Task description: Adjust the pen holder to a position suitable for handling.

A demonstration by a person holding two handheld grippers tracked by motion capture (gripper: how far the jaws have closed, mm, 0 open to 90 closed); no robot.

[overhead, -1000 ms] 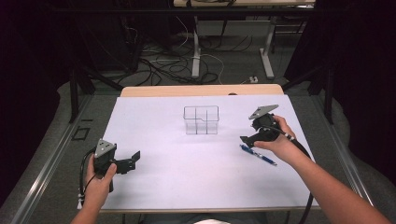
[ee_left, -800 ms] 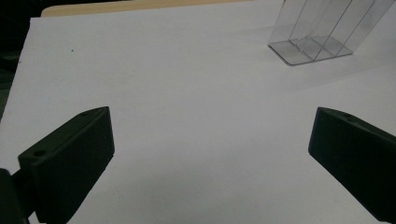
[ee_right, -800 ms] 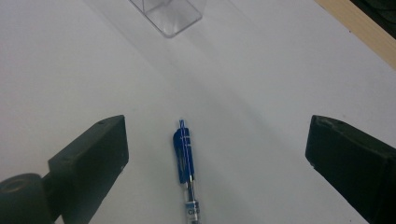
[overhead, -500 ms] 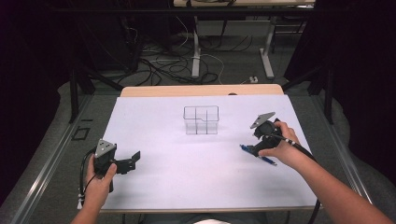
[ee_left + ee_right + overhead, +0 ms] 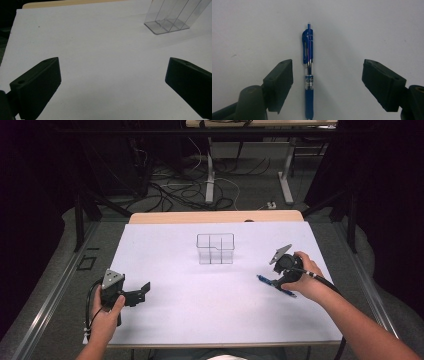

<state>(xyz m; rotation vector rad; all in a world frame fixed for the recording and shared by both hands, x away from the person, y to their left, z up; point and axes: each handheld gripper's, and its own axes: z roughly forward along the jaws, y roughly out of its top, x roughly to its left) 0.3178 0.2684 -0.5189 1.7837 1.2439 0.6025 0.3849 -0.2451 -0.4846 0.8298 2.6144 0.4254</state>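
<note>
While the left gripper point(image 5: 142, 292) is staying where it was a second ago, near the front left corner of the table point(image 5: 165, 250), the right gripper point(image 5: 274, 281) has come down from its raised position over the pen point(image 5: 276, 285) and is now sitting low over it; its jaws have just been closing, with the pen between them but not yet touched; the pen itself is lying where it lay before, at the right side of the white surface.

Counted items: two grippers, one in each hand; one blue pen; one clear divided container point(image 5: 215, 248).

In the left gripper view, the left gripper point(image 5: 112, 82) is holding its jaws wide apart over bare white surface, gripping nothing; the container point(image 5: 175, 15) is standing further back and to the right of them.

In the right gripper view, the right gripper point(image 5: 327, 82) is straddling the pen point(image 5: 308, 75); the pen is lying flat between the jaws, lengthwise along them and nearer the left jaw, with a gap on each side, so the jaws are partly open and are pressing on nothing.

Further off, the container is standing upright at the middle of the table, well apart from both grippers; behind it, the bare wooden rear edge point(image 5: 215, 216) of the table is showing.
</note>
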